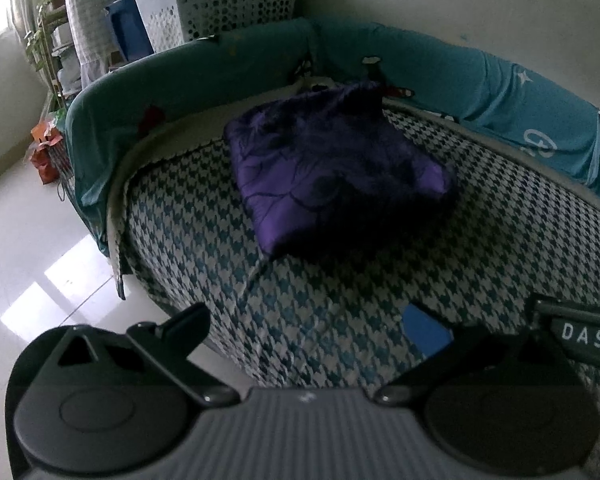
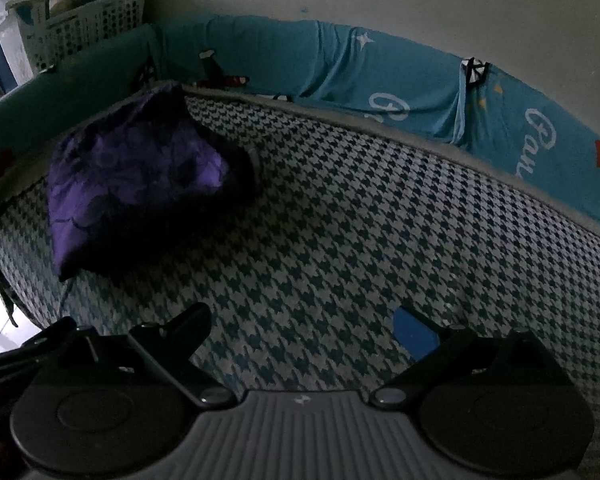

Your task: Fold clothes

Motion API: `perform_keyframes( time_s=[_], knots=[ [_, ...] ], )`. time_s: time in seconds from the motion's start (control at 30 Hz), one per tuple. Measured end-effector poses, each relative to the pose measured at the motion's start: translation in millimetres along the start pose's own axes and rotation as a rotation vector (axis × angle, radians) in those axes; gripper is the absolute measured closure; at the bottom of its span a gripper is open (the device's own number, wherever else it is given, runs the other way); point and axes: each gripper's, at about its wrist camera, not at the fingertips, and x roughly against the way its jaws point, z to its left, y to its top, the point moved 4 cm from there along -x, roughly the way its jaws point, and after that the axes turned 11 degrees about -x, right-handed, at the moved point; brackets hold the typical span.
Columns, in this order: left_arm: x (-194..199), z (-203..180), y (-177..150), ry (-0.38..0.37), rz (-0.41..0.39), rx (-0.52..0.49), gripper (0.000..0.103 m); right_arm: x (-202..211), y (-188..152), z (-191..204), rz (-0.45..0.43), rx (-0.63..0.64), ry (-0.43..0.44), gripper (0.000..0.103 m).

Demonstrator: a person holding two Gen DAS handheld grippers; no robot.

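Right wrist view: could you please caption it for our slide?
Open right gripper hovers above houndstooth mattress, folded purple garment ahead.

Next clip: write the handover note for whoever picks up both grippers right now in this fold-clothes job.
Left gripper: open, holding nothing, hovering over the near part of the bed.
Right gripper: open, holding nothing, beside the left one over the bed.
Purple garment: lies as a compact, roughly square bundle at the far end of the bed, near the teal bumper. Neither gripper touches it.
Done: the garment looks folded already.
Left: no other loose clothes are visible on the bed. The white basket behind the bumper holds things, but I cannot tell whether they are clothes.
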Motion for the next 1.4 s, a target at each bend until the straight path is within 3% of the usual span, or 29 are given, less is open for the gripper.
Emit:
perform_keyframes(
  time_s=[1.4],
  knots=[
    [-16.2,-4.8,-1.3,-0.036,0.080,-0.043,0.000,-21.6,-0.6,1.5,0.094,0.010,0.008,0.005]
  ],
)
